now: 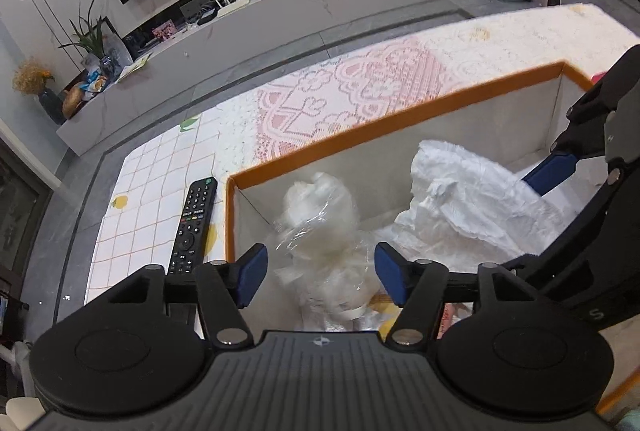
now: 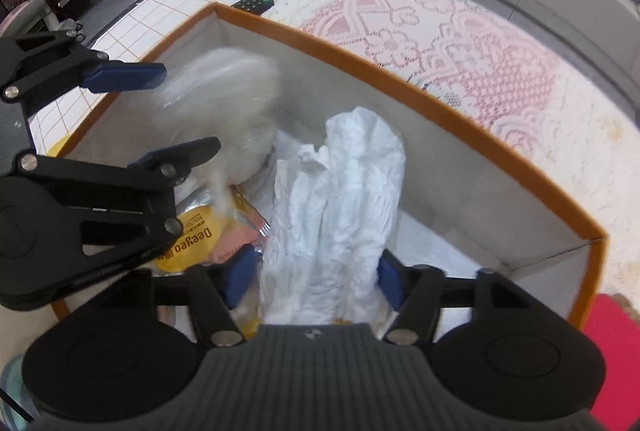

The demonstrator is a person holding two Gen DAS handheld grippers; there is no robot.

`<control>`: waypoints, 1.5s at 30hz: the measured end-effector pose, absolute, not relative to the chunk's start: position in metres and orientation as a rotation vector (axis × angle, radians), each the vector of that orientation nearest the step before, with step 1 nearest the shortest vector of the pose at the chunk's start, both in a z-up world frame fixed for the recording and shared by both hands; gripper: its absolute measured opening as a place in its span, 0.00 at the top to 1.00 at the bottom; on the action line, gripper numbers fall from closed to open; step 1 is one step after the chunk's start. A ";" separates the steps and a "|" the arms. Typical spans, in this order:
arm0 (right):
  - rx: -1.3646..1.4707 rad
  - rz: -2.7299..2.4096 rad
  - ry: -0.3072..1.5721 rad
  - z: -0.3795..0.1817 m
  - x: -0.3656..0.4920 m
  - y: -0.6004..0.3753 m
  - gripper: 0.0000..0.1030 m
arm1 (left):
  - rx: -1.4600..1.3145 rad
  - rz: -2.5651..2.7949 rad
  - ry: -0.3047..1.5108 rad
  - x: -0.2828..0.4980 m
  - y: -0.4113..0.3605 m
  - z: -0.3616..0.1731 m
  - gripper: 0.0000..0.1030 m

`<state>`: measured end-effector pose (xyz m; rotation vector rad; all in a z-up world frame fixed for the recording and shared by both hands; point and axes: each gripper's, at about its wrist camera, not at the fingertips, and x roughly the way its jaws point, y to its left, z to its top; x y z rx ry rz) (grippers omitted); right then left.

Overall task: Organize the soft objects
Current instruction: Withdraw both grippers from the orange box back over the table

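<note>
Right wrist view: our right gripper (image 2: 312,277) stands wide around the white cloth (image 2: 340,215), pads apparently slack. At ten o'clock, our left gripper (image 2: 172,115) gapes beside the bagged plush (image 2: 228,103). Both lie in the orange-rimmed box (image 2: 440,103). Risk: withdrawing fingers snag fabric, dragging it out.

In the left wrist view the box (image 1: 400,119) stands on the table (image 1: 160,167). The remote (image 1: 194,227) lies left of it. Inside, the plastic bag (image 1: 320,215) lies left of the crumpled cloth (image 1: 472,203).

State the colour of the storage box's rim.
Orange, on the box rim; clearest in the right wrist view.
</note>
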<state>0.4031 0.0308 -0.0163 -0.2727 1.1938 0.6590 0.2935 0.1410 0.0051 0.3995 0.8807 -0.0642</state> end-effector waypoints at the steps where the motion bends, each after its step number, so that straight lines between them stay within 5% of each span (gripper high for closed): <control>1: -0.280 0.661 1.186 -0.013 0.402 0.030 0.32 | 0.392 -0.067 0.874 0.291 0.141 0.009 0.29; 26: -0.305 0.604 1.035 0.090 0.277 -0.099 0.25 | 0.289 -0.185 0.795 0.179 0.060 0.076 0.29; 45: -0.271 0.321 1.183 0.042 0.245 -0.296 0.23 | 0.209 -0.306 1.011 0.181 -0.085 0.031 0.35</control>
